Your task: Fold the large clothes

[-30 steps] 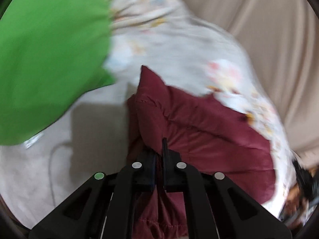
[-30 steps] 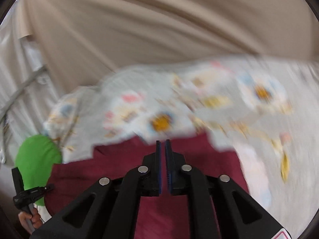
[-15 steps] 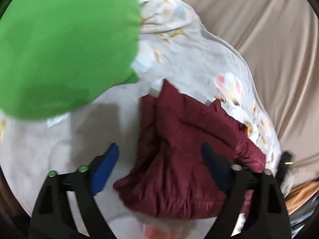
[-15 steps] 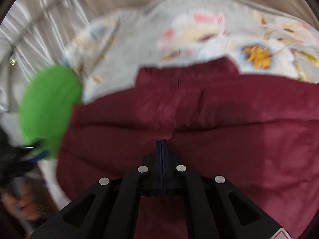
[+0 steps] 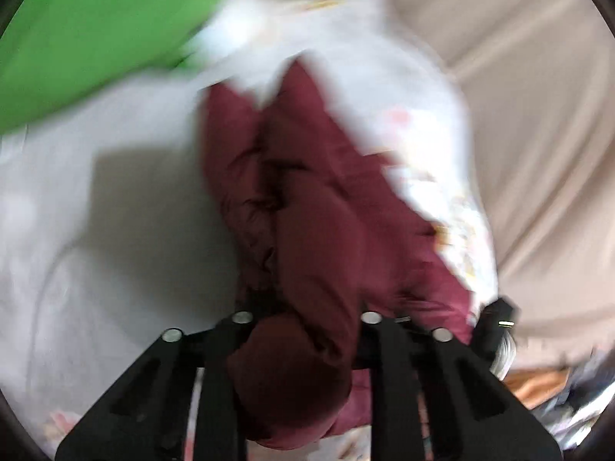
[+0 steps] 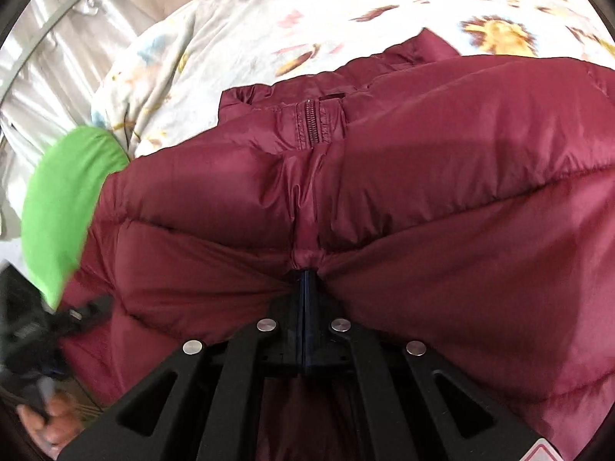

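Observation:
A maroon puffer jacket (image 5: 315,192) lies crumpled on a floral bed sheet (image 5: 115,230). In the left wrist view a thick bunch of it bulges up between the fingers of my left gripper (image 5: 303,319). Its jaws are closing on that bunch, and the padding hides the pads. In the right wrist view the jacket (image 6: 423,192) fills the frame, its zipper (image 6: 311,123) running away from me. My right gripper (image 6: 307,276) is shut on a small pinch of fabric in line with the zipper. The left gripper (image 6: 34,330) shows blurred at the lower left, held by a hand (image 6: 50,430).
A bright green cushion (image 5: 77,30) lies on the bed beyond the jacket, also visible as the green cushion (image 6: 61,199) at the left. A beige curtain (image 5: 538,115) hangs behind the bed. Silvery fabric and a rail (image 6: 57,57) stand at the upper left.
My left gripper let go of the jacket, opened wide, then closed around a thicker bunch of it. My right gripper dropped down onto the jacket and pinched a fold below the zipper.

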